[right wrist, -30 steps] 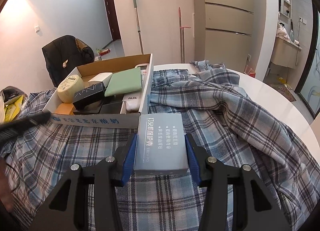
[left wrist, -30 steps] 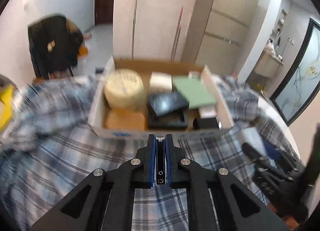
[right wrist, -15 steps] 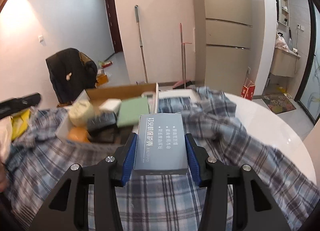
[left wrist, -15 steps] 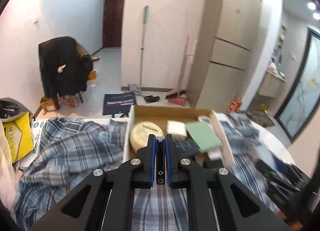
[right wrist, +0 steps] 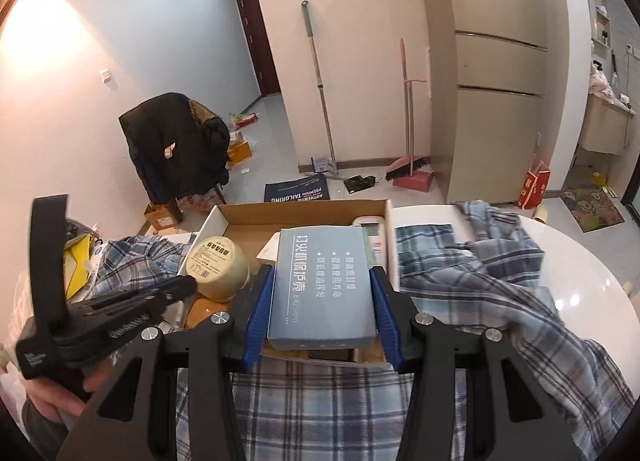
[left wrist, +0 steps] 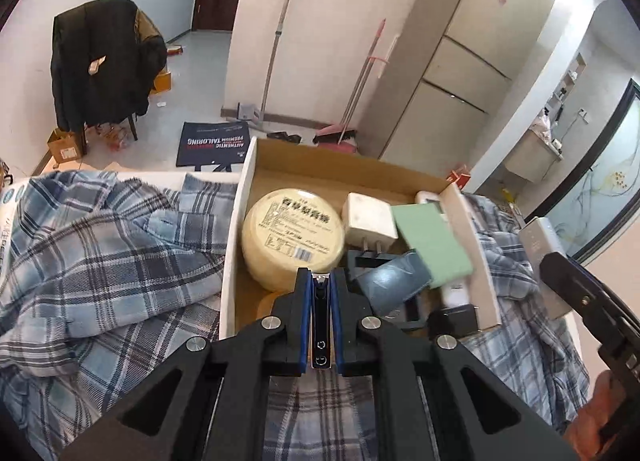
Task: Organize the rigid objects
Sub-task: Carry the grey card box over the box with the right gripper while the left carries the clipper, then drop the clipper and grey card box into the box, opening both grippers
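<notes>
My left gripper [left wrist: 320, 281] is shut on a thin metal nail clipper [left wrist: 321, 321] and hangs over the near end of an open cardboard box [left wrist: 248, 197]. In the box lie a round yellow tub [left wrist: 294, 237], a white plug adapter [left wrist: 370, 221], a green flat box [left wrist: 434, 245] and a dark case [left wrist: 394, 281]. My right gripper [right wrist: 322, 270] is shut on a blue-grey printed box [right wrist: 324, 301], held above the cardboard box [right wrist: 304, 207] near its right side. The left gripper [right wrist: 188, 283] shows at the lower left there, beside the yellow tub [right wrist: 218, 267].
A blue plaid cloth [left wrist: 100, 253] covers the white round table [right wrist: 580, 261] around the box. A white remote [right wrist: 374, 237] lies along the box's right wall. On the floor beyond stand a chair with a black jacket [right wrist: 176, 149], a mop, a broom and a tall cabinet.
Both grippers have come forward from over the cloth to above the cardboard box, still holding their objects. The right one has also risen.
</notes>
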